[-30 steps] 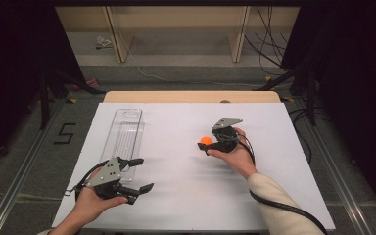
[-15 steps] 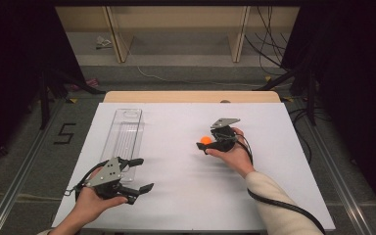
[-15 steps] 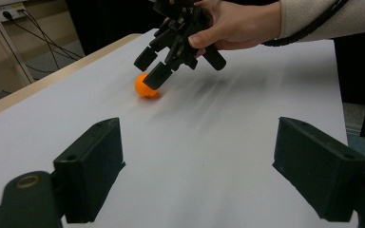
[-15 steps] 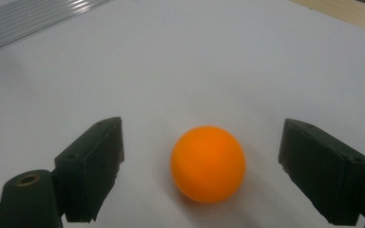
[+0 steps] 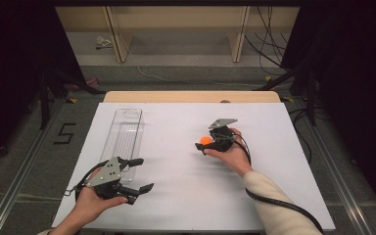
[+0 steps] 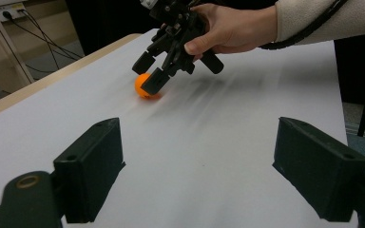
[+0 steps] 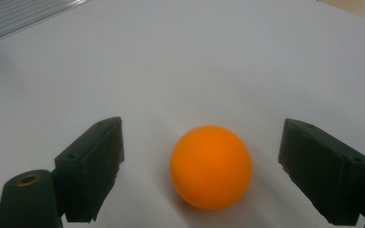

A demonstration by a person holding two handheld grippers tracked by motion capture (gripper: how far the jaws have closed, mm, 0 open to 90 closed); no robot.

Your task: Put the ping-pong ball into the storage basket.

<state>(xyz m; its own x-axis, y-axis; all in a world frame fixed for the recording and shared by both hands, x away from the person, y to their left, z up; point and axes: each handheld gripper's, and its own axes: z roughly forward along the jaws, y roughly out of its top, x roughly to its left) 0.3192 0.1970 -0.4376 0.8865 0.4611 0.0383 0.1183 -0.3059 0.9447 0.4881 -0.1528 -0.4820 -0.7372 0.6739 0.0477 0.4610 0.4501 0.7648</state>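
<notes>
While the right gripper (image 7: pixel 202 166) is hanging wide open, a smooth, glossy orange ball (image 7: pixel 211 166) is sitting between its jaws on the white table (image 5: pixel 176 161), touching neither; both jaws are running off the frame's bottom.

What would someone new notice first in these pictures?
The orange ball on the white table, right of centre, with the right gripper open around it, jaws either side and not touching. Next, the clear plastic tray at the table's left, with the open left gripper hovering near its front end.
</notes>
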